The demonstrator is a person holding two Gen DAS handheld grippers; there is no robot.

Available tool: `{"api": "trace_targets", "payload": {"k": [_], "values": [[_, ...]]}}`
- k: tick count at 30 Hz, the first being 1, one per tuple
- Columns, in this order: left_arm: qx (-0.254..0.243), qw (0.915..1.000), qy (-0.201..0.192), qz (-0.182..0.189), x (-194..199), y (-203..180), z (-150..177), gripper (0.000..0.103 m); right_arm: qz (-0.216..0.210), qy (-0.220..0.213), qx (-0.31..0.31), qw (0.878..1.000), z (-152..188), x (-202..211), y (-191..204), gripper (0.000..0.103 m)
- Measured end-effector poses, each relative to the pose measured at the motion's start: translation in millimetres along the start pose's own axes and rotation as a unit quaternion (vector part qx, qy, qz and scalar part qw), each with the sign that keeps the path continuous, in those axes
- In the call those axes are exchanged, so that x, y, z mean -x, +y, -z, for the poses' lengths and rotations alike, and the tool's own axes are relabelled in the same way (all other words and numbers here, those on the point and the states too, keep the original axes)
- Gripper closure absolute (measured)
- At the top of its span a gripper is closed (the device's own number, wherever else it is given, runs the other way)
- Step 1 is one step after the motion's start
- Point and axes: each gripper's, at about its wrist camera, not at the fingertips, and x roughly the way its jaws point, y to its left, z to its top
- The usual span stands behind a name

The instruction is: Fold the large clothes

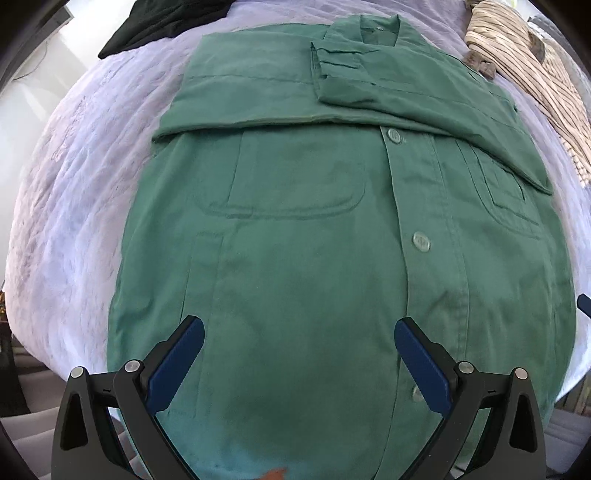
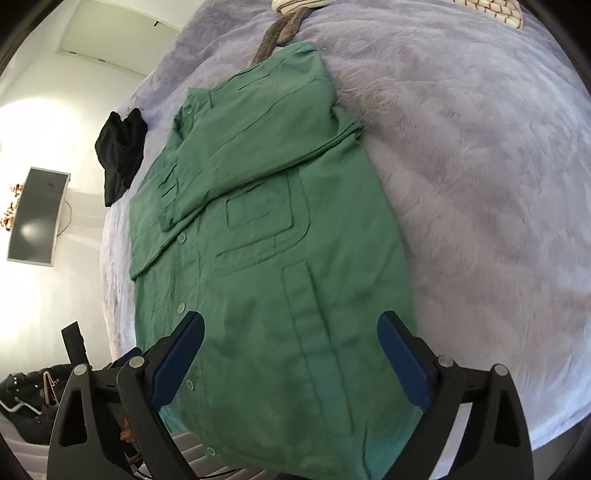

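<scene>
In the left wrist view, a dark garment [image 1: 162,22] lies at the far left of the pale lilac blanket [image 1: 74,206]. The green shirt [image 1: 295,229] lies flat on the blanket, buttoned front up, filling the middle of the view. Both sleeves are folded in across the chest, the cuff [image 1: 332,74] of one resting just below the collar [image 1: 380,29]. Buttons [image 1: 421,242] run down the placket, with a pocket on each side. The left gripper [image 1: 299,332] hangs over the lower shirt, its blue pads [image 1: 177,365] wide apart with nothing between them but the cloth below. At the far right lies a striped garment [image 1: 532,74].

In the right wrist view, a monitor [image 2: 37,218] hangs on the white wall at far left, with the dark garment [image 2: 120,155] beside it on the blanket's [image 2: 480,184] edge. The shirt [image 2: 277,258] stretches lengthways away from the camera, hem nearest, sleeves crossed at the far end. The right gripper [image 2: 291,328] is above the hem, jaws spread and empty; whether the pads [image 2: 406,362] touch the cloth cannot be told. A grey strap [image 2: 280,33] lies beyond the collar
</scene>
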Motion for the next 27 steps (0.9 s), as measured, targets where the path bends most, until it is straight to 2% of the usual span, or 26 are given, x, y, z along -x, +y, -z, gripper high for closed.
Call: {"api": "trace_targets", "payload": {"k": [3, 4, 8, 14, 19, 22, 27], "values": [[-0.001, 0.9999, 0.008, 0.006, 6, 10, 17, 0.000, 0.000, -0.001, -0.001, 1.000, 12, 3, 5, 0.006], [-0.001, 0.9999, 0.011, 0.011, 9, 12, 23, 0.000, 0.000, 0.003, -0.004, 1.000, 16, 2, 6, 0.000], [0.002, 0.9997, 0.011, 0.022, 21, 23, 49, 0.000, -0.004, 0.019, -0.016, 1.000, 33, 1, 10, 0.000], [0.011, 0.9995, 0.013, 0.026, 36, 37, 73, 0.000, 0.001, 0.019, -0.018, 1.000, 56, 4, 20, 0.000], [0.021, 0.9993, 0.013, 0.028, 45, 54, 96, 0.000, -0.005, 0.024, -0.052, 0.998, 72, 4, 20, 0.000], [0.022, 0.9993, 0.012, 0.028, 55, 61, 87, 0.000, 0.009, 0.042, -0.066, 0.997, 77, 2, 19, 0.000], [0.028, 0.9991, 0.013, 0.030, 55, 71, 82, 0.000, 0.030, 0.044, -0.078, 0.995, 80, 6, 14, 0.000]]}}
